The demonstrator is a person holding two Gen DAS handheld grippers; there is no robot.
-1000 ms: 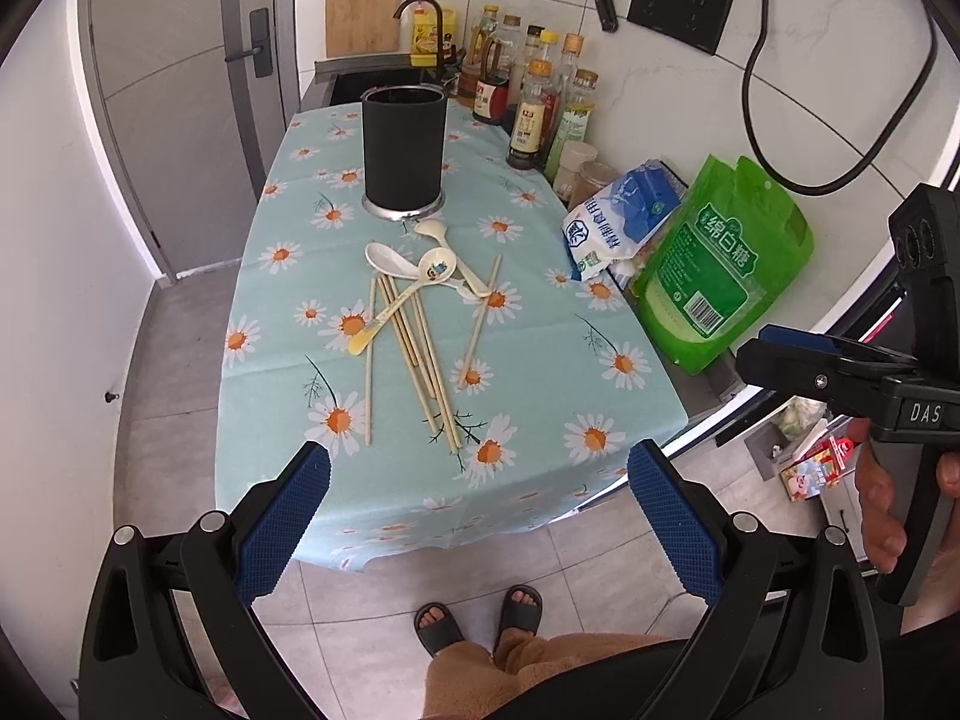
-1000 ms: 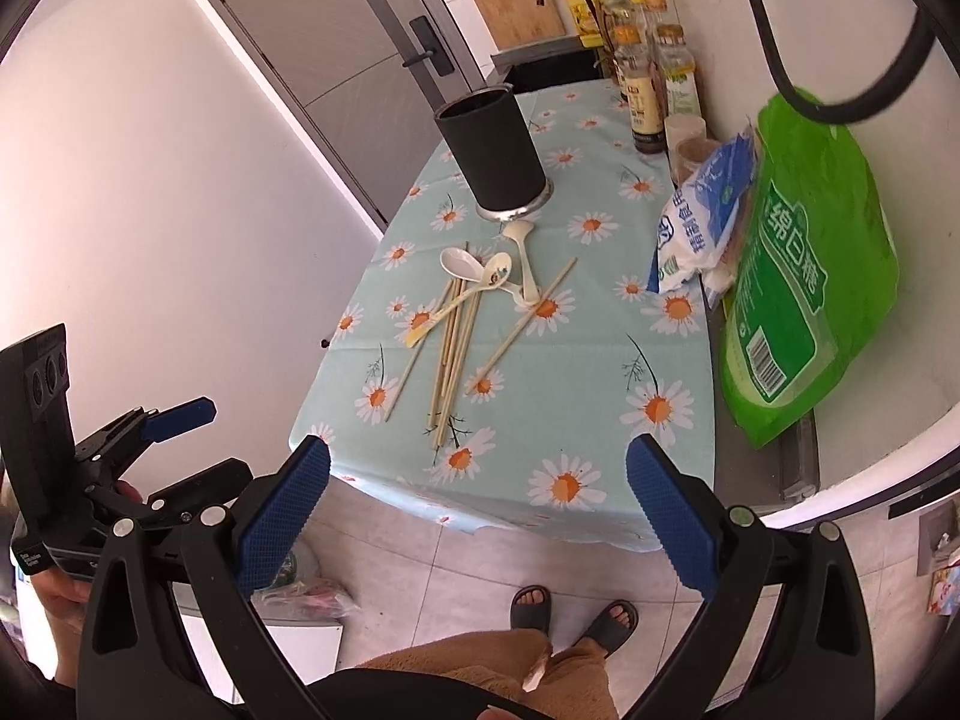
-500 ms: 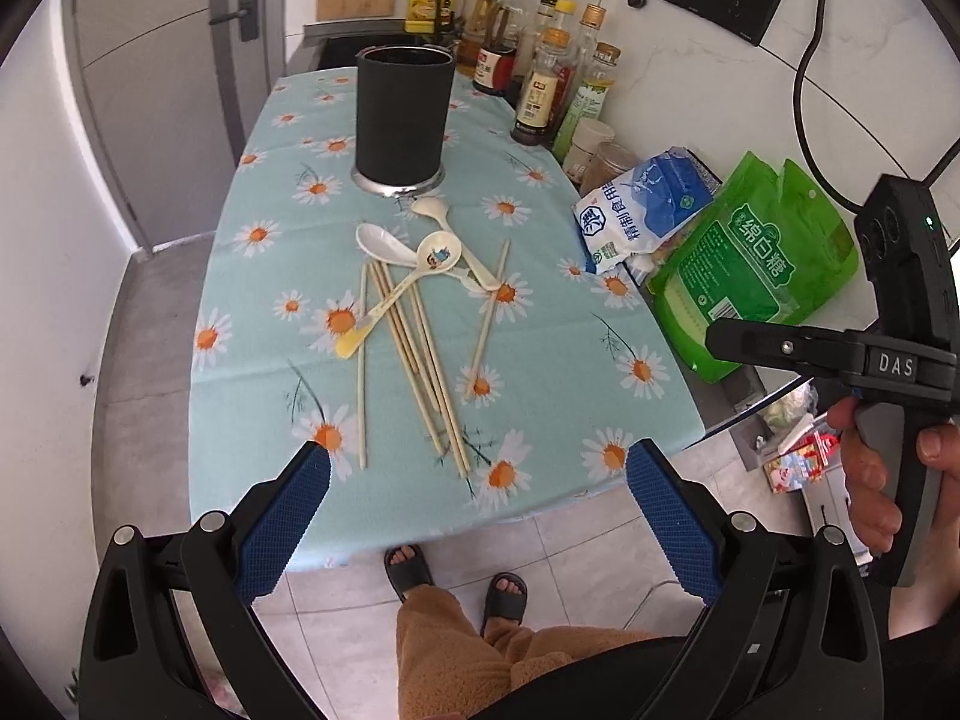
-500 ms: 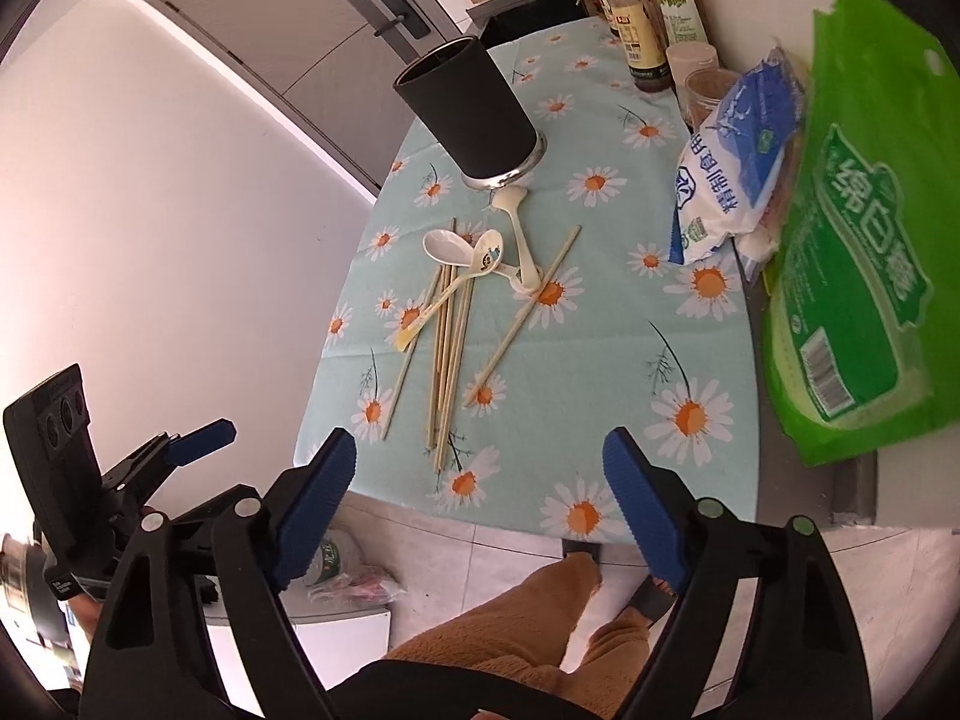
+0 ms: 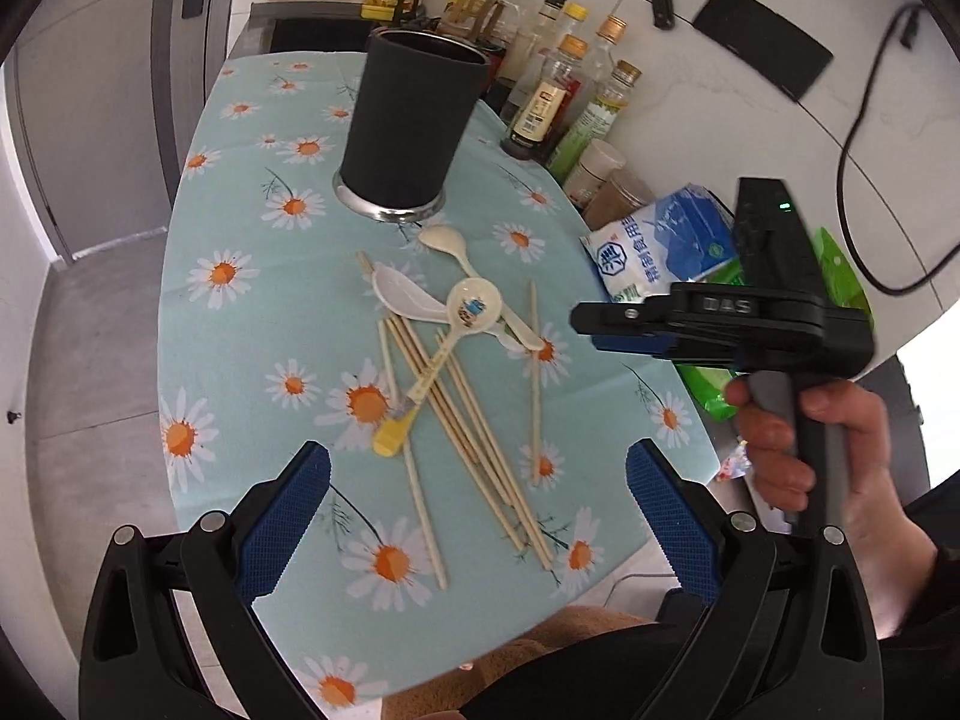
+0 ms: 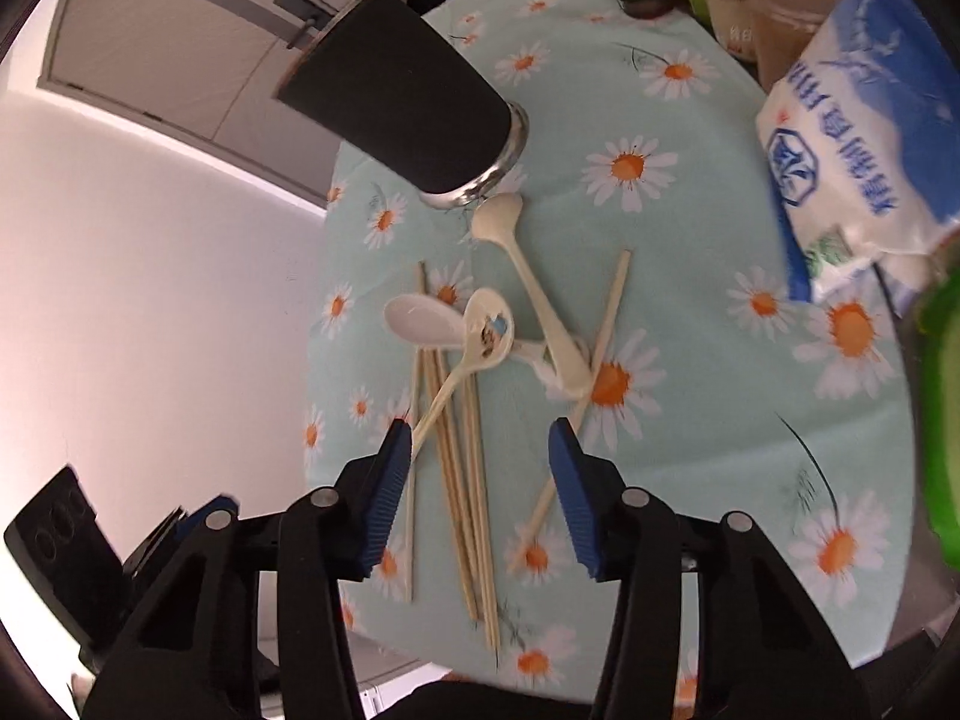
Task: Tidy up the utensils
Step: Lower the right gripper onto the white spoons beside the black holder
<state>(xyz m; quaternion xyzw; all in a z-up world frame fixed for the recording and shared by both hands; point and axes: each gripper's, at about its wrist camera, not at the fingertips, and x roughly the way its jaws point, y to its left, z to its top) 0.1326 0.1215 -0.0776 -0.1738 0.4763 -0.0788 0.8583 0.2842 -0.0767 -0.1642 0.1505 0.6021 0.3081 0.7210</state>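
- The left gripper (image 5: 477, 501) points steeply down over the near end of the table (image 5: 252, 324). Its jaws are spread wide with nothing between them.
- The right gripper (image 6: 480, 450) also tilts steeply down over the utensil pile. Its jaws have just been closing and now stand about half apart, gripping nothing. They hang above the handle of the printed spoon (image 6: 489, 330) and the chopsticks (image 6: 465, 480), without touching them.
- From the left wrist view, the right gripper (image 5: 618, 330) enters from the right, held in a hand (image 5: 804, 438) wrapped round its grey handle.
- Ahead of the left gripper the chopsticks (image 5: 474, 426) lie fanned on the daisy cloth, their near tips just short of the table's near edge.
- A white spoon (image 5: 399, 294), the printed spoon (image 5: 474, 306) and a cream spoon (image 5: 462, 258) overlap just beyond the chopsticks.
- One chopstick (image 5: 534, 378) lies apart, to the right of the pile.
- Open cloth lies left of the pile, out to the table's curved left edge.
- On the right, a blue-white bag (image 5: 666, 252), a green bag (image 6: 942, 420) and bottles (image 5: 558, 96) crowd the wall side.
- The black utensil holder (image 5: 414, 126) stands upright beyond the spoons. Its inside is too dark to tell what it holds.
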